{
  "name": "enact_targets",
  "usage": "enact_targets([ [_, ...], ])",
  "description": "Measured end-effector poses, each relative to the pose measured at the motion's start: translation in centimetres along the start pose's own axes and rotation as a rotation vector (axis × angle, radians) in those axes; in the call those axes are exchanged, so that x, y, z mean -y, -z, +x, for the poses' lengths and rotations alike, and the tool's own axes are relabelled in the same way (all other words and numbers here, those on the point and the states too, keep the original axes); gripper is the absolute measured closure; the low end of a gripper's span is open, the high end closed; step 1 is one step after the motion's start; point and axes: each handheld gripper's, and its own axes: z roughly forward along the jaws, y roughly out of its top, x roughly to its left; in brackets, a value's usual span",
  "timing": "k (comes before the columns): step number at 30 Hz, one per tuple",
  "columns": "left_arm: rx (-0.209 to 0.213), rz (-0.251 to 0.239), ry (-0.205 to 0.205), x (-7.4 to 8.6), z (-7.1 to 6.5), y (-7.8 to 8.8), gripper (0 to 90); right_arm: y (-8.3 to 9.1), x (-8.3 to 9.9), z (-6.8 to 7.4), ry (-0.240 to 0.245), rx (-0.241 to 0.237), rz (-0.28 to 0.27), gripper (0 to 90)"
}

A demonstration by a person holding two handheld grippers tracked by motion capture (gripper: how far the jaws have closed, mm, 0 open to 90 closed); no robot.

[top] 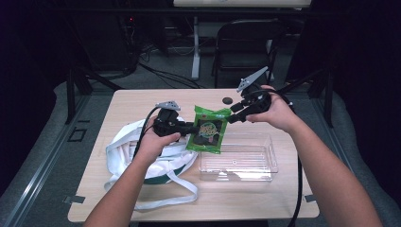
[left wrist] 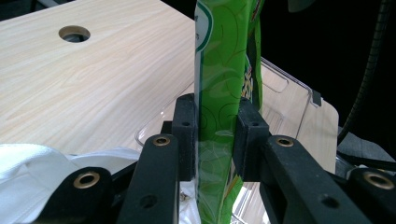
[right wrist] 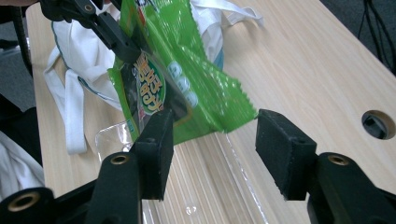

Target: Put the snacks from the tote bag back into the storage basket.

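Pack being held above tray.
Left gripper (left wrist: pixel 215 140) is pinching the pack (top: pixel 208 129); right gripper (right wrist: pixel 212 154) is gaping beside it, over the tray (top: pixel 265 166).

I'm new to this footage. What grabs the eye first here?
The bright green snack packet, held up above the clear plastic bin at mid-table, clamped by the left gripper. The right gripper is open at its corner. A white tote bag lies on the table's left.
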Motion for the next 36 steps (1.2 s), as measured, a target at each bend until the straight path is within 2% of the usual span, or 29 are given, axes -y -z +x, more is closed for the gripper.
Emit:
enact_targets([
  [2, -0.002, 0.012, -0.007, 0.0, 0.0, -0.1, 73.9, 0.0, -0.4, 0.2, 0.013, 0.006, -0.005, 46.0],
  [3, -0.019, 0.010, -0.006, 0.1, -0.1, -0.2, 73.9, 0.1, -0.5, 0.2, 0.021, 0.014, -0.003, 45.9],
  [5, 0.002, 0.012, -0.007, 0.0, -0.1, -0.3, 73.9, 0.3, -0.8, 0.1, 0.024, 0.018, 0.000, 45.3],
  [14, 0.025, 0.013, -0.018, 0.0, -0.4, -0.8, 73.9, -0.1, -1.5, 0.5, 0.031, -0.010, 0.011, 45.8],
  [24, 0.047, 0.003, -0.038, -0.3, -0.9, -1.4, 74.0, -1.5, -1.8, 0.9, 0.052, -0.044, 0.067, 46.1],
  [28, 0.052, 0.001, -0.047, -0.4, -1.1, -1.5, 74.0, -1.8, -1.8, 1.0, 0.057, -0.054, 0.083, 49.2],
  [30, 0.059, -0.003, -0.056, -0.5, -1.2, -1.6, 74.0, -2.0, -1.9, 1.1, 0.047, -0.084, 0.096, 52.3],
  [32, 0.061, -0.004, -0.058, -0.5, -1.3, -1.6, 74.0, -2.1, -1.8, 1.1, 0.051, -0.086, 0.096, 52.9],
  [36, 0.060, -0.004, -0.059, -0.5, -1.3, -1.7, 74.0, -2.6, -1.9, 1.2, 0.069, -0.105, 0.134, 61.0],
])
